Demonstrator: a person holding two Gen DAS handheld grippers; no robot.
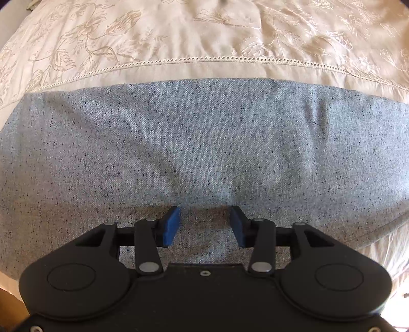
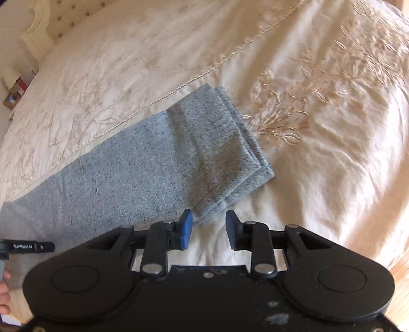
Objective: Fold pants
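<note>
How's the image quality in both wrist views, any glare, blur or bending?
Left wrist: sharp; fisheye bows the pants edge; soft shadows under the open jaws. Right wrist: sun glare whitens the bedspread, slight blur, shadow darkens the pants' cuff end.

Sunlit cream embroidered bedspread (image 2: 319,127), tufted headboard (image 2: 64,15), wooden floor (image 2: 401,268).

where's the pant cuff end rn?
Right wrist view: the cuff end lies flat on the cream bedspread, just ahead of the open right gripper, beside the embroidered flower.
</note>
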